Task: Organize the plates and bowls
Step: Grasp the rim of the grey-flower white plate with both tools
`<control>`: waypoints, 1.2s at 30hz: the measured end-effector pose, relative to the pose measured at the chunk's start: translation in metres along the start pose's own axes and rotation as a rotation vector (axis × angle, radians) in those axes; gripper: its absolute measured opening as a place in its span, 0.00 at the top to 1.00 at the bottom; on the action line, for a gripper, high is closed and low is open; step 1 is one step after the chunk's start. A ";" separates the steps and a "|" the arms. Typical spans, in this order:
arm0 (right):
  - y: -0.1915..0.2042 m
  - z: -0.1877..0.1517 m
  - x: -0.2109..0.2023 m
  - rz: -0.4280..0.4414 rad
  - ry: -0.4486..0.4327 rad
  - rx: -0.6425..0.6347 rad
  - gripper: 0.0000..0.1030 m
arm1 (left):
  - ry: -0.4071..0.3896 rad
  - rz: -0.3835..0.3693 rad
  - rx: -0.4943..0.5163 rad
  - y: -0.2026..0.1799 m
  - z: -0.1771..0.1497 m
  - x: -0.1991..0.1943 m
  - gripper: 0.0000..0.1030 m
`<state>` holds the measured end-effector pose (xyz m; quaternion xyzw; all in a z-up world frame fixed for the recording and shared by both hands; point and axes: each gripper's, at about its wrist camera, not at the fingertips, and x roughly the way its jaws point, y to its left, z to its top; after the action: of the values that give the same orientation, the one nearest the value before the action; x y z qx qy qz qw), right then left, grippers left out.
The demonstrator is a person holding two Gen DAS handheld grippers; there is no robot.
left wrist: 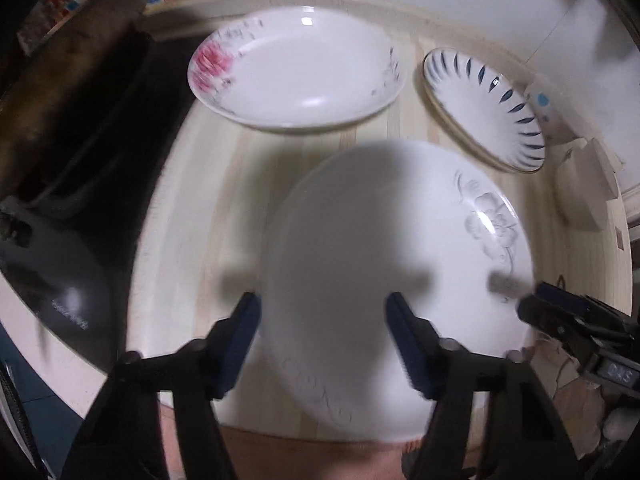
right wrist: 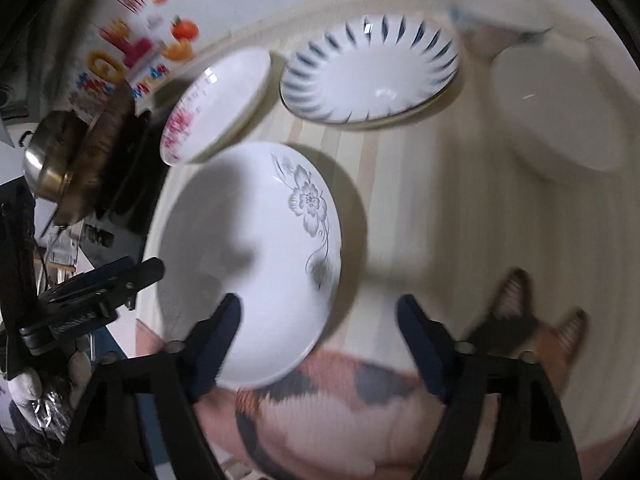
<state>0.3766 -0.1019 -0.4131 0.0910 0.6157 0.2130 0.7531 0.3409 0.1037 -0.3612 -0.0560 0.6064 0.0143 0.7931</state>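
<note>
A white plate with a grey flower [left wrist: 392,280] lies on the light wooden table [left wrist: 192,200], right under my open left gripper [left wrist: 322,312]. Behind it lie a pink-flower plate [left wrist: 296,68] and a blue-dash plate [left wrist: 480,104]. In the right wrist view my right gripper [right wrist: 320,316] is open and empty, over the near right edge of the grey-flower plate [right wrist: 248,264]. The pink-flower plate [right wrist: 216,108], the blue-dash plate [right wrist: 368,72] and a plain white bowl [right wrist: 560,108] lie beyond. The right gripper also shows in the left wrist view [left wrist: 560,312].
A black stove top [left wrist: 80,200] with a metal pot [right wrist: 60,160] stands left of the table. A small blue-dotted bowl [left wrist: 548,108] sits at the far right. A calico cat [right wrist: 360,412] lies at the table's near edge.
</note>
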 end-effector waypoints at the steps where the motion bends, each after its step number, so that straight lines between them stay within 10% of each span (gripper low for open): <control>1: 0.000 0.005 0.011 -0.002 0.016 -0.003 0.42 | -0.005 -0.019 0.016 -0.001 0.003 0.001 0.43; 7: 0.006 0.018 0.039 0.021 0.060 -0.039 0.77 | 0.038 -0.078 0.036 -0.011 0.003 0.009 0.48; 21: -0.013 0.027 0.035 0.121 0.166 0.033 0.70 | 0.131 -0.164 -0.179 0.076 0.010 0.010 0.46; 36: -0.011 0.022 0.030 0.103 0.138 -0.043 0.78 | 0.084 -0.210 -0.122 0.049 -0.005 0.005 0.47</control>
<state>0.4046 -0.0962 -0.4398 0.0913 0.6560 0.2706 0.6986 0.3327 0.1516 -0.3711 -0.1681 0.6278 -0.0343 0.7592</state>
